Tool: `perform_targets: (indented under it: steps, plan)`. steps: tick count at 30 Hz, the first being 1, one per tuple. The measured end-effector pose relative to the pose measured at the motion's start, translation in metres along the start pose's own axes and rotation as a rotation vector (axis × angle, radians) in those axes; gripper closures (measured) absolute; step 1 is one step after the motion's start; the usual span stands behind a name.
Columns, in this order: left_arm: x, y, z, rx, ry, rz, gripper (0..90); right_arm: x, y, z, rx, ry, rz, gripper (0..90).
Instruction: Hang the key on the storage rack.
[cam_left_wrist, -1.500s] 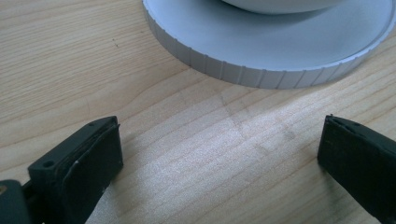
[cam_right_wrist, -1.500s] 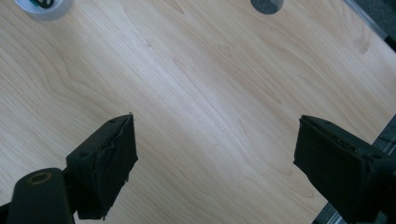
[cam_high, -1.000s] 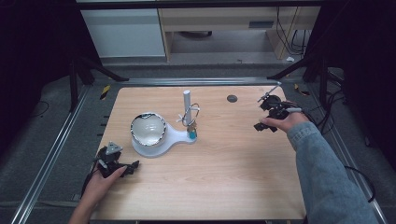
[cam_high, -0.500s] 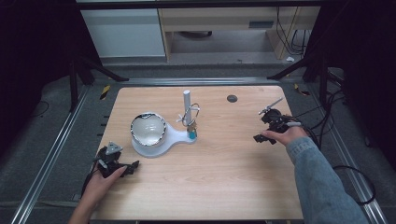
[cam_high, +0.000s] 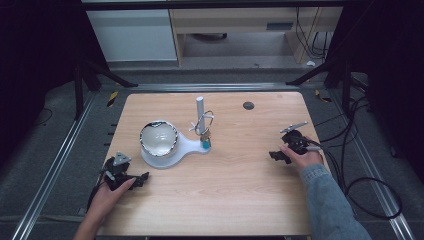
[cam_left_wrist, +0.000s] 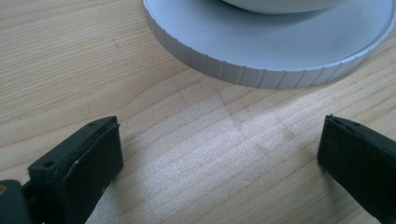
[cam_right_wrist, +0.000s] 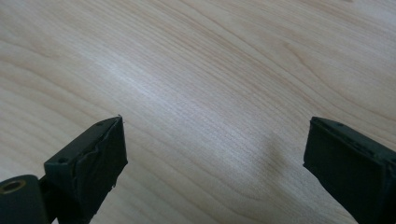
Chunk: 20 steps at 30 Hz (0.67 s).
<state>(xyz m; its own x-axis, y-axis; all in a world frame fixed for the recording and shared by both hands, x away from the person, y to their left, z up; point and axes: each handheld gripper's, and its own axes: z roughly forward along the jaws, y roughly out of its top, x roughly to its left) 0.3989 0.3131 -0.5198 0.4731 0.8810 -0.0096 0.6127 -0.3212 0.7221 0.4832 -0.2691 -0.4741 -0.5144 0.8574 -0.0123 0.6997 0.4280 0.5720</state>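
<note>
A white stand base (cam_high: 186, 146) sits mid-table and carries a shiny round bowl (cam_high: 158, 138), an upright white post (cam_high: 199, 109) and a small wire piece with a teal block (cam_high: 205, 142). My left gripper (cam_high: 141, 178) rests on the table near the front left corner, open and empty. In the left gripper view its jaws stand wide apart (cam_left_wrist: 219, 161) over bare wood, just short of the base's ribbed rim (cam_left_wrist: 261, 74). My right gripper (cam_high: 278, 156) lies low at the table's right side, open; its own view has the jaws spread (cam_right_wrist: 215, 158) over bare wood.
A small dark round disc (cam_high: 248, 105) lies near the far edge. The wooden table (cam_high: 235, 195) has bare room across its front and middle right. Cables (cam_high: 360, 165) trail on the floor to the right. Metal rails run along both sides.
The right hand and gripper have moved toward the person and lower, down to the table's right side. The left gripper has stayed put.
</note>
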Motion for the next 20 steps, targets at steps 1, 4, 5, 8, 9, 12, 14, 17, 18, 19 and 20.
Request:
perform_targets:
  steps: [1,4,5,8,9,12,14,17,18,19,20]
  plan:
    - [0.0,0.0,0.0,0.0,0.0,0.0,0.0,0.0,0.0,0.0,0.0,0.0,0.0,7.1]
    - [0.0,0.0,0.0,0.0,0.0,0.0,0.0,-0.003,-0.007,0.006,-0.027,-0.013,0.022,9.0]
    - [0.0,0.0,0.0,0.0,0.0,0.0,0.0,-0.004,-0.009,0.008,-0.036,-0.016,0.03,9.7]
    - [0.0,0.0,0.0,0.0,0.0,0.0,0.0,-0.005,-0.016,0.013,-0.085,-0.035,0.039,9.8]
    - [0.0,0.0,0.0,0.0,0.0,0.0,0.0,-0.005,-0.017,0.014,-0.097,-0.038,0.04,9.4]
    - [0.0,0.0,0.0,0.0,0.0,0.0,0.0,-0.004,-0.019,0.015,-0.117,-0.044,0.035,7.5]
    - [0.0,0.0,0.0,0.0,0.0,0.0,0.0,-0.003,-0.022,0.016,-0.135,-0.047,0.034,7.3]
    - [0.0,0.0,0.0,0.0,0.0,0.0,0.0,-0.002,-0.026,0.017,-0.175,-0.047,0.036,5.6]
    - [0.0,0.0,0.0,0.0,0.0,0.0,0.0,-0.002,-0.029,0.018,-0.2,-0.049,0.032,5.6]
    - [0.0,0.0,0.0,0.0,0.0,0.0,0.0,-0.002,-0.029,0.018,-0.2,-0.049,0.032,5.6]
    - [0.0,0.0,0.0,0.0,0.0,0.0,0.0,-0.002,-0.03,0.018,-0.2,-0.05,0.031,5.5]
